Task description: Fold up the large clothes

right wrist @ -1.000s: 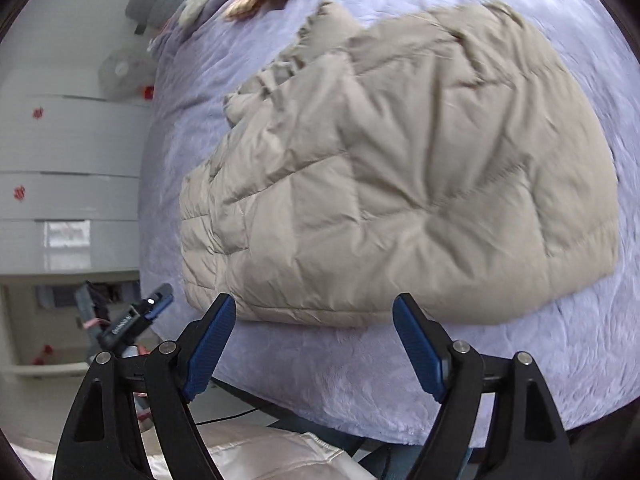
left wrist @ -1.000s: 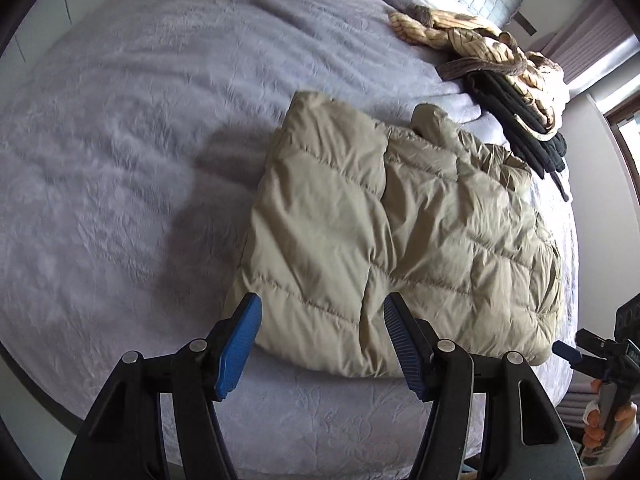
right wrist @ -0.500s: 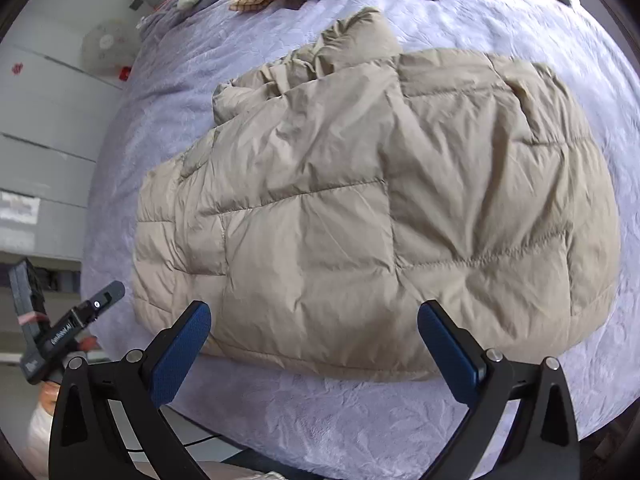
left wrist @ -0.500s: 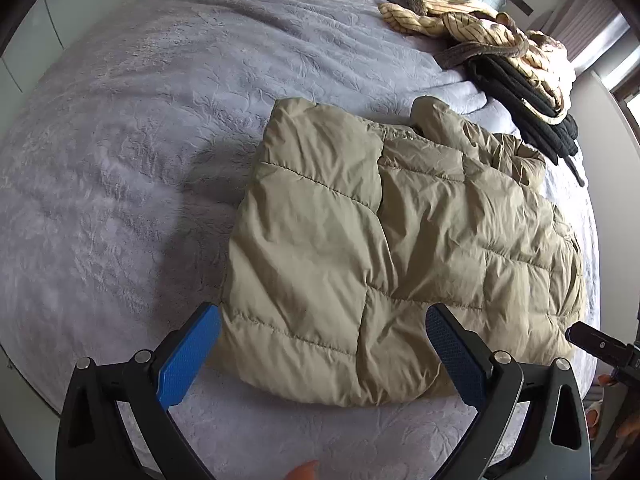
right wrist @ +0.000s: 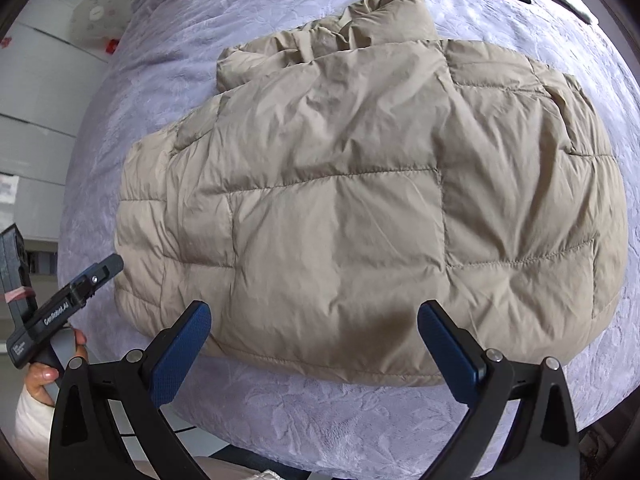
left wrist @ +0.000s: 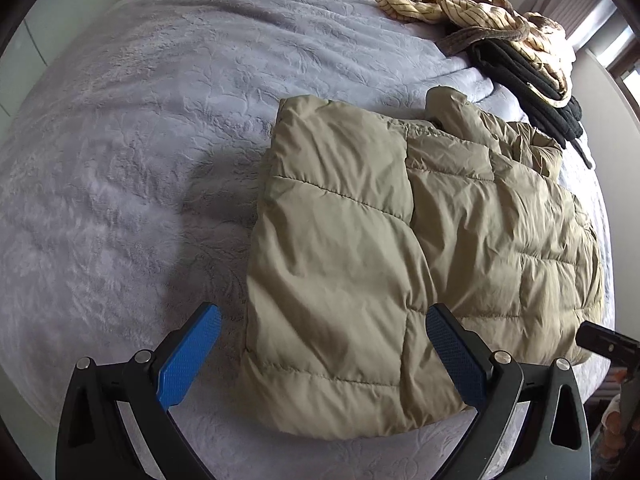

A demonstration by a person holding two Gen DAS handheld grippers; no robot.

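Lavender bedspread (left wrist: 168, 128) fills both views, embossed with a leaf pattern. At upper right in our left wrist view we see a striped garment (left wrist: 460, 0) lying over dark folded clothes (left wrist: 532, 80), well apart from the folded tan puffer jacket (left wrist: 360, 248). Our left gripper (left wrist: 320, 356) hangs over the jacket's lower left corner, jaws just spread wide, pressing nothing. Our right gripper (right wrist: 314, 350) likewise has just opened wide above the jacket's (right wrist: 360, 200) lower edge, empty. At lower left there, a hand (right wrist: 40, 372) grips the other tool's handle.
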